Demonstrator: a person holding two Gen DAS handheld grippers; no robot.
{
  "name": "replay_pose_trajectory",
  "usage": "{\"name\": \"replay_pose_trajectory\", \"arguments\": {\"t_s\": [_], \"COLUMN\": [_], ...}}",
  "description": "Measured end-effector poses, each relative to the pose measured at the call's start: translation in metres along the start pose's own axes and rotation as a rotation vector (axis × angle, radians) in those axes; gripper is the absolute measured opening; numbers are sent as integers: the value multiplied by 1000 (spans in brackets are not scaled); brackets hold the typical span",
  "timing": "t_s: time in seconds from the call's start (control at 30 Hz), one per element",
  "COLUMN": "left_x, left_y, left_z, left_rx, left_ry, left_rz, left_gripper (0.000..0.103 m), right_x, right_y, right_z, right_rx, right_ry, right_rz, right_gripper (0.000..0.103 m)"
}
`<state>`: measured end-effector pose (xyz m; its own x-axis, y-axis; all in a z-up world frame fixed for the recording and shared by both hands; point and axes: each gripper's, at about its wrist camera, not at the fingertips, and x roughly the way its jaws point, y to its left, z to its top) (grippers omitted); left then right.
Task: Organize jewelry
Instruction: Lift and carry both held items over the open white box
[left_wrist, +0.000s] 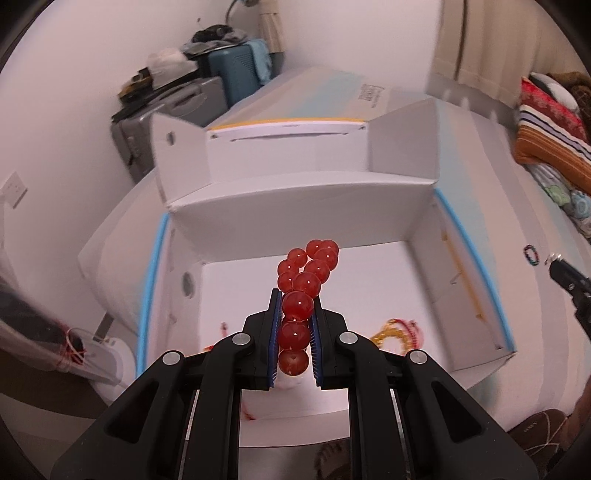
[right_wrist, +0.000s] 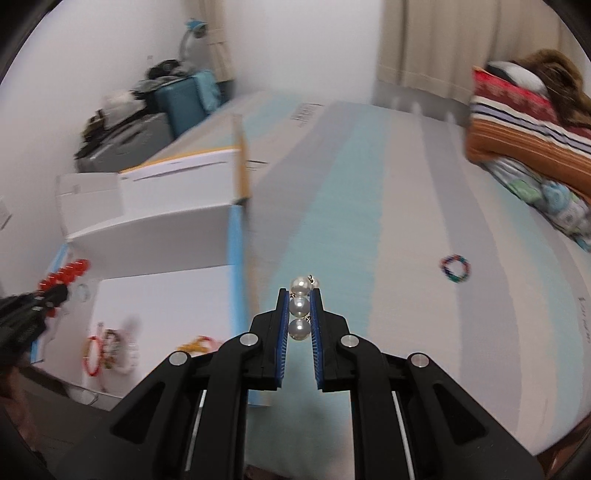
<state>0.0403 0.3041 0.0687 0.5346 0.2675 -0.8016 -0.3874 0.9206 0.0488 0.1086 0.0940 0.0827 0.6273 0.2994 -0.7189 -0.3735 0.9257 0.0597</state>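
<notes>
My left gripper (left_wrist: 295, 295) is shut on a red bead bracelet (left_wrist: 308, 275) and holds it above the open white box (left_wrist: 369, 210). It also shows at the left edge of the right wrist view (right_wrist: 55, 291) with the red beads (right_wrist: 68, 273). My right gripper (right_wrist: 300, 295) is shut on a white pearl bracelet (right_wrist: 300, 305) above the striped surface, right of the box (right_wrist: 155, 229). A multicoloured bead bracelet (right_wrist: 456, 267) lies on the surface to the right; it also shows in the left wrist view (left_wrist: 530, 255). Yellow and red jewelry (left_wrist: 397, 332) lies inside the box.
Several bracelets (right_wrist: 107, 350) lie on the box floor. The box's lid (left_wrist: 288, 136) stands open at the back. Folded blankets (right_wrist: 532, 122) are piled at the far right. Suitcases (left_wrist: 221, 77) stand against the back wall.
</notes>
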Motion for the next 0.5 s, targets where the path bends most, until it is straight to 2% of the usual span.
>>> {"name": "replay_pose_trajectory", "arguments": {"t_s": [0.1, 0.17, 0.3, 0.5], "left_x": [10, 17, 26, 39], "left_y": [12, 18, 27, 38], "left_z": [-7, -12, -21, -32], "left_rx": [-32, -45, -54, -65], "left_ry": [28, 44, 69, 109], "left_rz": [12, 14, 14, 21], "left_gripper": [13, 13, 13, 13], "right_x": [-1, 3, 14, 39], "right_y": [30, 50, 76, 93], "right_z": [-3, -8, -16, -25], "right_rx": [-44, -72, -116, -134], "right_ry": [-12, 10, 47, 120], "right_rz": [45, 88, 110, 122], "right_gripper": [10, 10, 10, 10]}}
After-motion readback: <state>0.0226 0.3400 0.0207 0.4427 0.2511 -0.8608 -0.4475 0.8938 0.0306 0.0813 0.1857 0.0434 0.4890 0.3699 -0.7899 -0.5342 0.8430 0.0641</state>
